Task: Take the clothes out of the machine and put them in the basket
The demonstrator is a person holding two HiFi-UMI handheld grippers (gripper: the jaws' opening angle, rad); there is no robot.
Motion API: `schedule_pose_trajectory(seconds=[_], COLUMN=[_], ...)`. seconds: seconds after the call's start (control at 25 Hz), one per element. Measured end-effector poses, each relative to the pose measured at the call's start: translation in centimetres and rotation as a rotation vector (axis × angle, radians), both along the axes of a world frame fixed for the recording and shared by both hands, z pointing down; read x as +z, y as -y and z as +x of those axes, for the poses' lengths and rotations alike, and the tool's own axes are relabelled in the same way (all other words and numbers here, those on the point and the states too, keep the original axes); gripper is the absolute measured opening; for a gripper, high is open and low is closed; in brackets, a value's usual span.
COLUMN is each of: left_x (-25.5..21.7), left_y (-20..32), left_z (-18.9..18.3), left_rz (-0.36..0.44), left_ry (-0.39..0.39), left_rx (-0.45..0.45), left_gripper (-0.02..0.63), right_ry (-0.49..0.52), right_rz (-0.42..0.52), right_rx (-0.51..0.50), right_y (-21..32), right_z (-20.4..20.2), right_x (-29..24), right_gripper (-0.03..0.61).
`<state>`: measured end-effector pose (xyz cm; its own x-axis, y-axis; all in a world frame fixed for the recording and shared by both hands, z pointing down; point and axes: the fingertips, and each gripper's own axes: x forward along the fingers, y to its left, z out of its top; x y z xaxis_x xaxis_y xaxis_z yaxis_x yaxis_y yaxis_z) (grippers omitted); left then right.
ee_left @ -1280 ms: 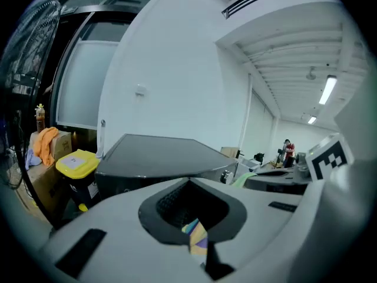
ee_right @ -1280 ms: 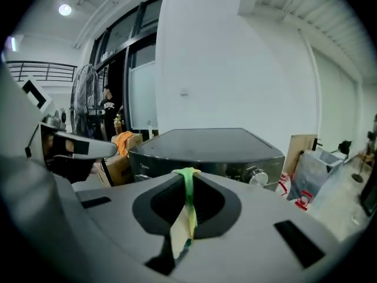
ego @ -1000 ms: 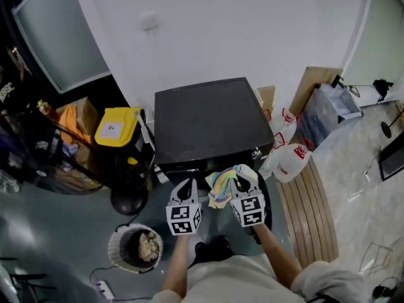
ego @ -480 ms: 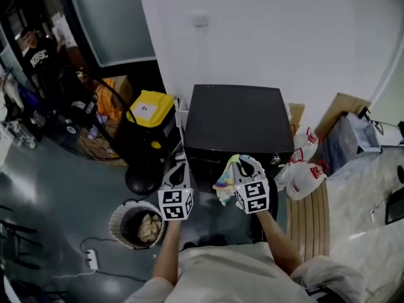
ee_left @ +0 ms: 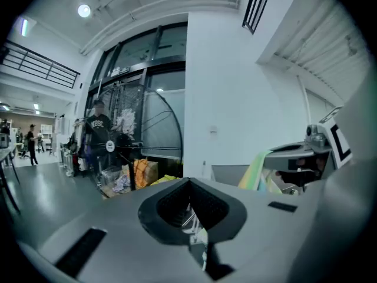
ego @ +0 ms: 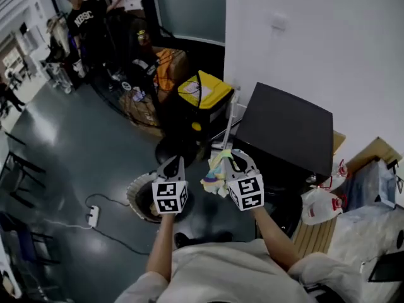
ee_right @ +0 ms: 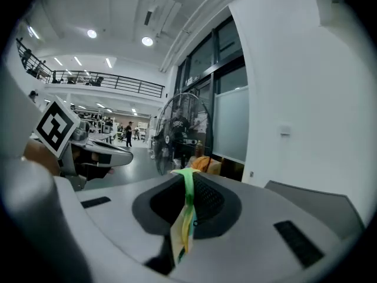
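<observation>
My right gripper [ego: 228,161] is shut on a pastel striped cloth [ego: 215,176], which hangs from its jaws in front of the black machine [ego: 287,130]. In the right gripper view the cloth [ee_right: 184,223] is a thin green and yellow strip pinched between the jaws [ee_right: 187,177]. My left gripper [ego: 172,168] is level with it on the left, shut and holding nothing, over the round basket [ego: 140,196]. The gripper's cube hides part of the basket. In the left gripper view the jaws [ee_left: 189,184] meet, and the cloth [ee_left: 259,170] shows at the right.
A black bin with a yellow lid [ego: 203,95] and a floor fan [ego: 169,149] stand left of the machine. White jugs [ego: 319,206] and a wooden bench [ego: 314,240] are at the right. A power strip [ego: 93,216] lies on the grey floor; a person [ego: 85,19] stands far back.
Both grippers have swung left, away from the machine front and up, with the cloth still in the right one. The left gripper now hangs over the basket.
</observation>
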<state>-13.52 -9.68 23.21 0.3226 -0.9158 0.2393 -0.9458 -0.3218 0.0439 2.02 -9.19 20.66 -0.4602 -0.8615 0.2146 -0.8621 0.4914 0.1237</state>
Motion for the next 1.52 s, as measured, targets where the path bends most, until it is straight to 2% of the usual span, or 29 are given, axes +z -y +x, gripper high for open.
schedule_pose_trajectory(seconds=[0.32,0.48,0.72,0.88,1.12,1.52], left_x=[0.5,1.7,4.1,6.4,10.0,16.5], left_y=[-2.6,-4.3,-7.1,-8.5,-8.0,-8.1], left_z=[-17.3,-23.7,-32.0,-35.8,-40.3,-42.6], left_rz=[-0.016,-0.038,-0.082,-0.125,-0.176,-0.275], left_ry=[0.003,-0.007,-0.023,-0.039,-0.061,-0.109], left_rx=[-0.242,-0.345,-0.443,-0.484,-0.502,-0.482], left_gripper=[0.018,0.018,0.018,0.018,0.018,0.018], right_ry=[0.038,0.036,0.011,-0.022,-0.064,-0.166], right_rz=[0.02,0.0,-0.067,-0.141,-0.236,-0.386], right_rx=[-0.237,-0.331,-0.42,-0.462,-0.482,-0.464], right_y=[1.7,1.9,0.9,-0.3,-0.5,0.3], right_z=[-17.8,-24.8,-33.8,-38.1,-42.7,-45.7], right_x=[-1.6,-0.5,3.5,7.4,13.2,25.5], right_gripper=[0.029,0.029,0.029,0.029,0.029,0.029])
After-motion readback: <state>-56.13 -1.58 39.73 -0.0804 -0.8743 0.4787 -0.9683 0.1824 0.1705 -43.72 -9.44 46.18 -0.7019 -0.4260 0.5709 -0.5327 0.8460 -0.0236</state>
